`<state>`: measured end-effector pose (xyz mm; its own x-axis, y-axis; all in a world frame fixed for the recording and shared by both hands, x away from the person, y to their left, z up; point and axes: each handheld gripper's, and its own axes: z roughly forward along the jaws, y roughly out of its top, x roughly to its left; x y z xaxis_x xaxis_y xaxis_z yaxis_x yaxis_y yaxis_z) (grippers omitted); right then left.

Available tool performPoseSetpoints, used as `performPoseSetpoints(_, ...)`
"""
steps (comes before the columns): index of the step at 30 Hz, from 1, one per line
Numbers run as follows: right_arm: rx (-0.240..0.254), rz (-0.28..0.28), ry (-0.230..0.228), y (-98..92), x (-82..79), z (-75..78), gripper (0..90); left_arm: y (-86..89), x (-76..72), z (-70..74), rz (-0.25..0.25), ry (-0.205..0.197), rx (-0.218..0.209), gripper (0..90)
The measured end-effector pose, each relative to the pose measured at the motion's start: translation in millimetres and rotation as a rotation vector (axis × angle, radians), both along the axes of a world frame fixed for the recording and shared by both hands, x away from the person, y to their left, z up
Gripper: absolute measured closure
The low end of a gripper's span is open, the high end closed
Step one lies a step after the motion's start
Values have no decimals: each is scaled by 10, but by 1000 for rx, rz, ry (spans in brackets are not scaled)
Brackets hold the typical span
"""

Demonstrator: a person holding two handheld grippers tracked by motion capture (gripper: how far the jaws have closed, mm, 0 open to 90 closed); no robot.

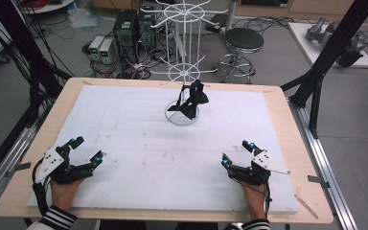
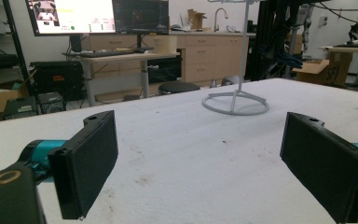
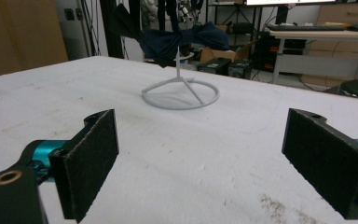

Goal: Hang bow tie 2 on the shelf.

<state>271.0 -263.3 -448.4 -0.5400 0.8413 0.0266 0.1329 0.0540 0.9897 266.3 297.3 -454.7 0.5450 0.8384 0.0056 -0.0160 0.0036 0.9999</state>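
Your left gripper (image 1: pixel 87 152) and right gripper (image 1: pixel 235 154) rest wide apart near the table's (image 1: pixel 278 143) front edge, holding nothing, ready for the dark cloth (image 1: pixel 191 98) on the rack (image 1: pixel 182 72).

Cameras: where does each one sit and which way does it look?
High view: sits above the person's side, looks forward and down at the white board; shows both hands, the left gripper and the right gripper.
Left gripper view: rides low on the left gripper, looks across the board past its open jaws.
Right gripper view: rides low on the right gripper, jaws open, looks the same way.
All share the white wire stand; the dark cloth hangs on it.
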Motion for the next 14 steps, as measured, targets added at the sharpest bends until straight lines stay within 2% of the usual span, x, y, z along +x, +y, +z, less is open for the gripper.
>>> performPoseSetpoints(3, -13, 10, -28, 30, -29, -18, 100, -4, -1, 0, 3, -1, 1, 116)
performPoseSetpoints(10, -37, 19, -42, 55, -40, -26, 100, -5, -2, 0, 1, 0, 0, 116)
performPoseSetpoints(14, -30, 6, -83, 58, -82, -40, 100, -5, -2, -1, 1, 0, -1, 116)
